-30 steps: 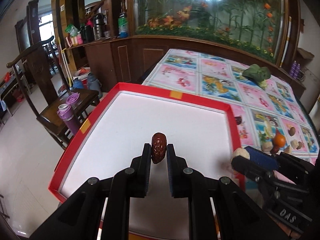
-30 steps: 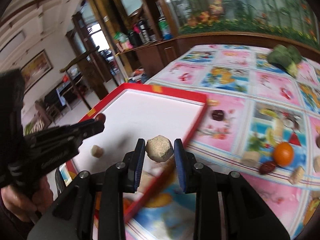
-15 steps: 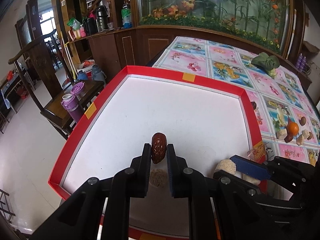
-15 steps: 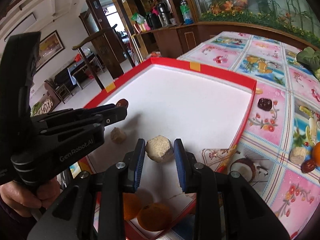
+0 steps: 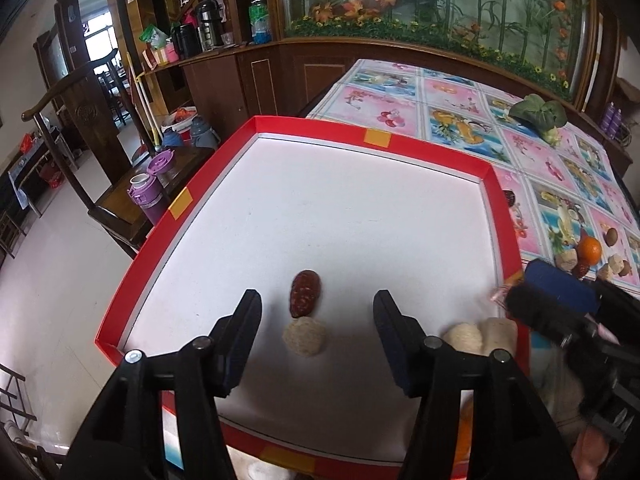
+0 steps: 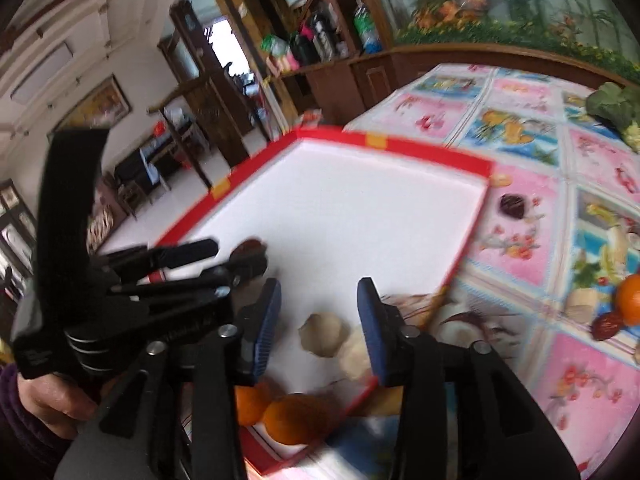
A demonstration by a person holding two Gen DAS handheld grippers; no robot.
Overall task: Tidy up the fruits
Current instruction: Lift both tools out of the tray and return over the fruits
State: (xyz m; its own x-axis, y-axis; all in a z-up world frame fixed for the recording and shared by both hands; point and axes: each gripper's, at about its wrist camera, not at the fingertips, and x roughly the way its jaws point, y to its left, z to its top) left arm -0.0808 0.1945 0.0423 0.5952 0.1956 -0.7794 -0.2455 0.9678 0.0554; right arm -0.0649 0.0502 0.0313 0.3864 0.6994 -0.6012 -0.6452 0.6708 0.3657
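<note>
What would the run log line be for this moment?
left hand-held gripper: open | red date: in red tray, touching beige ball | right hand-held gripper: open | beige pieces: in tray

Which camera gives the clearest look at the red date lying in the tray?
The left wrist view: the red date lies sharp and unobstructed on the tray, touching a beige ball. In the right wrist view it is blurred and partly hidden behind the left gripper.

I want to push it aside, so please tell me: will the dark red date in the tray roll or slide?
The date is oblong, so it would probably roll sideways, not endways. It looks wrinkled and small, likely light. It touches a beige ball, which may move too.
</note>
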